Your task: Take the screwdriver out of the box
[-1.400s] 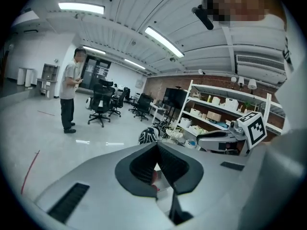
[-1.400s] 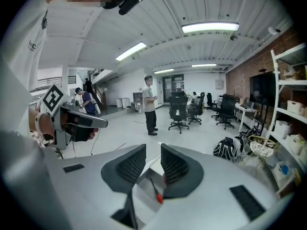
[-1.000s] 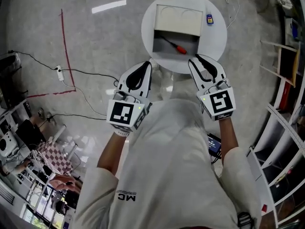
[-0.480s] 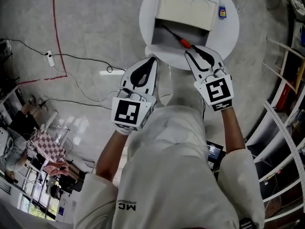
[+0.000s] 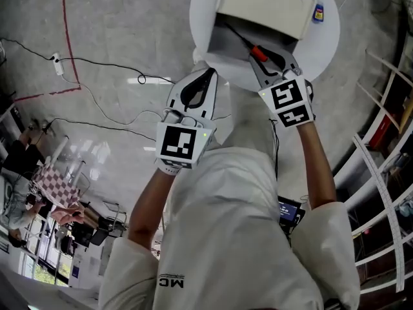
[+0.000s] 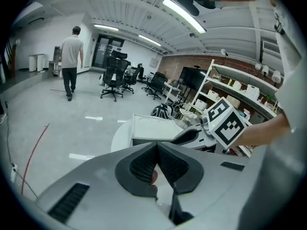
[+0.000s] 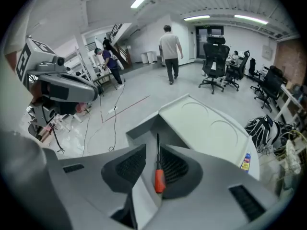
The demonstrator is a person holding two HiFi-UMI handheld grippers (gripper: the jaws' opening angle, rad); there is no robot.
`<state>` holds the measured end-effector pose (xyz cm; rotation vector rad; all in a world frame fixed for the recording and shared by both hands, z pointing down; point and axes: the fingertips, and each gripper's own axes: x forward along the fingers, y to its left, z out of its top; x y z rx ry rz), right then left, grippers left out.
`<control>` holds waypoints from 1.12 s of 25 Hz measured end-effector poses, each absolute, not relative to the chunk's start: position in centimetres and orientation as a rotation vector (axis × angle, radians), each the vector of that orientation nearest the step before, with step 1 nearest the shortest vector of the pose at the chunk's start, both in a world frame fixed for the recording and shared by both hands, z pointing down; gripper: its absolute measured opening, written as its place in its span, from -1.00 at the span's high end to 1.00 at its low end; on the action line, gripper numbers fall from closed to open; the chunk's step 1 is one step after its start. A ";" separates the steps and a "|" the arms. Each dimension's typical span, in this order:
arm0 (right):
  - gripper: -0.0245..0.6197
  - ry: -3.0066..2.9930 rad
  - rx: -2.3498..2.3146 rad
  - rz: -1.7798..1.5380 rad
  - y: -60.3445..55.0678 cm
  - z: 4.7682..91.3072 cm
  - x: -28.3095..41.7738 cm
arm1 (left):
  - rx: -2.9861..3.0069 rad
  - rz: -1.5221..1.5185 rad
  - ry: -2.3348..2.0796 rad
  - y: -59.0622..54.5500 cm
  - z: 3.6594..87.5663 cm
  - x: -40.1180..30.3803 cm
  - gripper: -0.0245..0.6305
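Note:
A screwdriver [image 5: 258, 52] with a red handle and a dark shaft lies inside the open white box [image 5: 227, 44] on a round white table [image 5: 328, 44]. My right gripper [image 5: 270, 56] reaches into the box and stands open, one finger on each side of the handle. In the right gripper view the screwdriver [image 7: 159, 178] lies between the open jaws of the right gripper [image 7: 152, 146], its handle close to the right pad. My left gripper [image 5: 208, 75] hangs shut at the table's near edge, left of the box. The left gripper [image 6: 157, 146] holds nothing.
The box lid [image 5: 268, 5] is folded back behind the opening. A small blue item [image 5: 318, 13] lies on the table beside the lid. Cables [image 5: 97, 63] run over the floor at the left. Shelving [image 5: 387, 173] stands at the right. A person [image 7: 169, 44] walks far off among office chairs.
My right gripper has moved forward into the box until its open jaws straddle the screwdriver's handle. The left gripper has stayed shut near the table edge.

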<state>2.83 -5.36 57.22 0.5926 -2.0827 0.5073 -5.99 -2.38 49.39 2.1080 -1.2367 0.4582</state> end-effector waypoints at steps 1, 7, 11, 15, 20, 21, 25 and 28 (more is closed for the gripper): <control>0.50 -2.069 0.585 0.509 -5.4 57.9 2.8 | 2.102 0.460 -1.238 -2.3 49.7 -6.1 0.90; 0.50 -1.992 0.531 0.534 -5.8 61.6 2.6 | 2.075 0.476 -1.234 -2.1 51.5 -6.7 0.90; 0.50 -1.941 0.491 0.566 -5.6 63.8 2.6 | 2.061 0.482 -1.231 -1.9 52.2 -6.9 0.90; 0.50 -1.894 0.458 0.577 -5.6 65.5 3.0 | 2.054 0.484 -1.230 -2.1 52.5 -7.0 0.90; 0.50 -1.863 0.427 0.589 -5.3 66.9 3.2 | 2.052 0.486 -1.221 -2.1 52.7 -7.0 0.90; 0.50 -1.859 0.420 0.588 -5.2 67.2 3.3 | 2.053 0.488 -1.218 -2.1 52.7 -6.9 0.90; 0.50 -1.830 0.391 0.554 -4.9 68.2 3.5 | 2.060 0.488 -1.208 -2.2 52.5 -6.5 0.90; 0.56 -1.814 0.376 0.513 -4.9 68.4 3.5 | 2.059 0.489 -1.211 -2.2 52.5 -6.4 0.90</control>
